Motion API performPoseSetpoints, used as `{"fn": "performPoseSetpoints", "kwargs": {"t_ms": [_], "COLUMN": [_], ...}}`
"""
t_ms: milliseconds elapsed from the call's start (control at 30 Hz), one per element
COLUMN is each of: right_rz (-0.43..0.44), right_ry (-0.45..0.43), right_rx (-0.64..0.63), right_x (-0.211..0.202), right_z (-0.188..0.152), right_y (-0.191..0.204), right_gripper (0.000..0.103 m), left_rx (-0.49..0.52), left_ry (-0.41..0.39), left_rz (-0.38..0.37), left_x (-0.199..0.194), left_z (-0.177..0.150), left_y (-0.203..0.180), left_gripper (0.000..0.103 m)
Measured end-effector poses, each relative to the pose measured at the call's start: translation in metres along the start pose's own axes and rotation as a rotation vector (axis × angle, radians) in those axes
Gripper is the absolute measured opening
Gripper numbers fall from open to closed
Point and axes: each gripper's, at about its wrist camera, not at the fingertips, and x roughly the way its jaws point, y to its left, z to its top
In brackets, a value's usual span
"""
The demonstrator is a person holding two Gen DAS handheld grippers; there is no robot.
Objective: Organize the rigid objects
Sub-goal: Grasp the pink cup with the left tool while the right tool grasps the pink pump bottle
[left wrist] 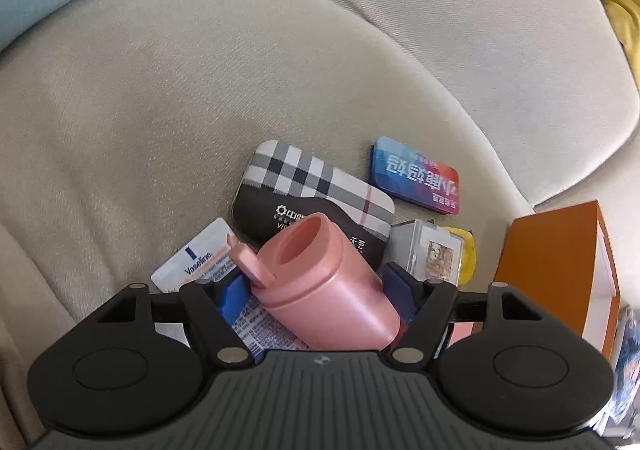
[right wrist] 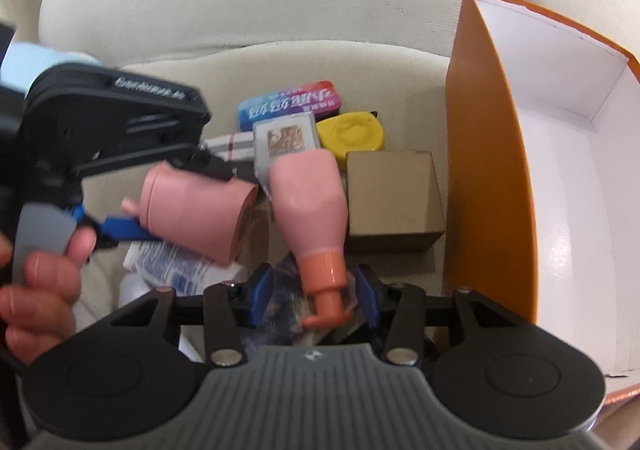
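The left gripper (left wrist: 316, 290) is holding a pink cup (left wrist: 324, 286) between its blue fingers (left wrist: 230, 296). The fingers are squeezing the cup on both sides. The cup is lying tilted, with its open mouth pointing away from the camera, and a small flap is sticking out by its rim. In the right wrist view the same cup (right wrist: 196, 208) is hanging in the air, above the pile of things.

The right gripper (right wrist: 316, 290) is spreading its fingers (right wrist: 262, 288) open around the orange pump top of a pink bottle (right wrist: 310, 202). The fingers are sitting on each side of the pump and are not touching it. The bottle is lying down with its pump pointing at the camera.

All the things are lying on a beige sofa (left wrist: 200, 90). Past the cup, a checked case (left wrist: 308, 186) is lying flat, and a bright blue and pink tin (left wrist: 416, 176) is lying just beside it. A clear little box (left wrist: 426, 250) and a yellow tape measure (right wrist: 352, 136) are sitting near them. A white Vaseline tube (left wrist: 200, 258) is lying under the cup. A brown cardboard box (right wrist: 394, 200) is sitting just beside the bottle. An orange box (right wrist: 486, 170) with white insides is standing open on the right.
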Motion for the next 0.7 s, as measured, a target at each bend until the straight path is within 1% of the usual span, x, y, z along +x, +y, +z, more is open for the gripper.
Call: {"fn": "performPoseSetpoints", "kwargs": {"t_ms": [67, 133, 167, 233, 267, 333, 467, 500, 533, 600, 700], "right_rz": [-0.01, -0.013, -0.016, -0.023, -0.033, -0.028, -0.059, -0.072, -0.085, -0.097, -0.097], "right_ry": [0.013, 0.034, 0.041, 0.052, 0.055, 0.04, -0.033, -0.058, -0.082, -0.121, -0.107], "right_rx": [-0.025, -0.036, -0.037, -0.032, -0.031, -0.034, -0.089, -0.112, -0.143, -0.187, -0.193], "right_x": [0.0, 0.0, -0.002, 0.0, 0.0, -0.007, -0.025, -0.028, -0.03, -0.032, -0.027], "right_z": [-0.006, -0.012, -0.02, -0.024, -0.025, -0.025, -0.023, -0.022, -0.021, -0.018, -0.018], "right_y": [0.009, 0.011, 0.012, 0.012, 0.011, 0.01, 0.014, 0.015, 0.018, 0.022, 0.021], "right_gripper": [0.053, 0.052, 0.049, 0.032, 0.027, 0.027, 0.027, 0.027, 0.027, 0.027, 0.028], "left_rx": [0.046, 0.133, 0.179, 0.267, 0.307, 0.38, 0.52, 0.541, 0.56, 0.562, 0.575], "left_ry": [-0.02, -0.066, -0.087, -0.116, -0.125, -0.14, -0.16, -0.167, -0.17, -0.17, -0.171], "left_rz": [-0.003, -0.003, -0.004, -0.014, -0.014, -0.01, 0.01, 0.016, 0.017, 0.014, 0.012], "left_x": [-0.004, -0.012, -0.017, -0.027, -0.028, -0.035, -0.036, -0.036, -0.035, -0.033, -0.035], "left_z": [-0.001, -0.002, -0.003, -0.004, -0.006, -0.011, -0.021, -0.023, -0.024, -0.023, -0.029], "left_y": [-0.001, -0.005, -0.007, -0.012, -0.014, -0.017, -0.028, -0.029, -0.03, -0.03, -0.027], "left_gripper": [0.077, 0.073, 0.072, 0.07, 0.069, 0.068, 0.068, 0.068, 0.068, 0.068, 0.068]}}
